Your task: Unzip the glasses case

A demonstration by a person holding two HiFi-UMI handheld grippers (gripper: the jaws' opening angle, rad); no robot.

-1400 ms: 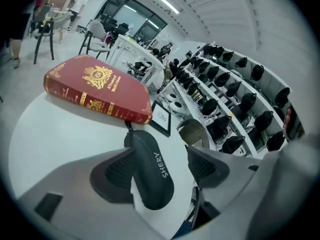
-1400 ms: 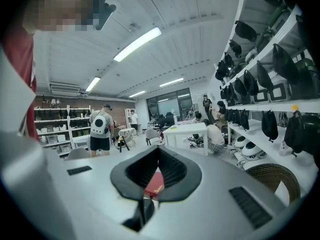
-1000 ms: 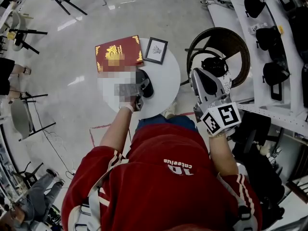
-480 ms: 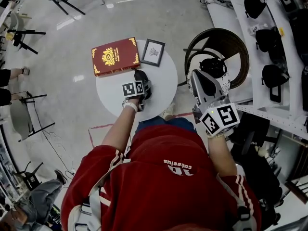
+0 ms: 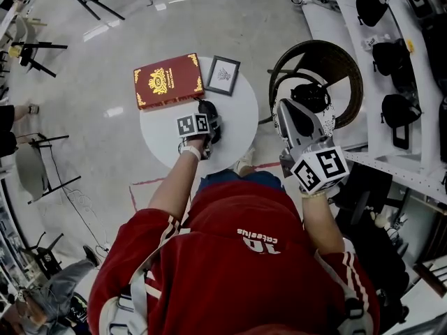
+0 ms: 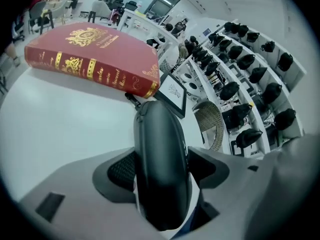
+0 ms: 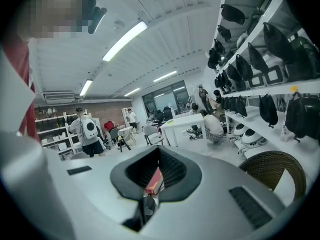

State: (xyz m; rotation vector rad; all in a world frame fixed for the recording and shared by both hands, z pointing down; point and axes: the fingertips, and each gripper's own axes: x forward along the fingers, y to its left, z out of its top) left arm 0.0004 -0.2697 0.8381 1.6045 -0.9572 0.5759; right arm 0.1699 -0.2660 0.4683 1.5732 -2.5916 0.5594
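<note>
Person on my feed: red jacket (image 5: 237,278), blue jeans (image 5: 230,179).
I see white stripes (image 5: 355,276) down each sleeve, white lettering (image 5: 260,242) across the back, a grey strap (image 5: 137,285) over the left shoulder, a white cuff (image 5: 187,152) at the left wrist and a pale shoe (image 5: 244,162).

Readable text is almost nil.
- Jacket (image 5: 237,271): white back print, upside down in head view. "JD" is clear. The smaller word beside it is too small to be sure of.
- Book (image 6: 95,59): gold crest and a gold line on the cover, gold lettering along the spine. All of it is too blurred to read in either view.
- Frame (image 6: 172,91): small emblem with a line of print under it, illegible.
- Left marker cube (image 5: 193,125) and right marker cube (image 5: 320,169): black-and-white square codes only, no characters.
</note>
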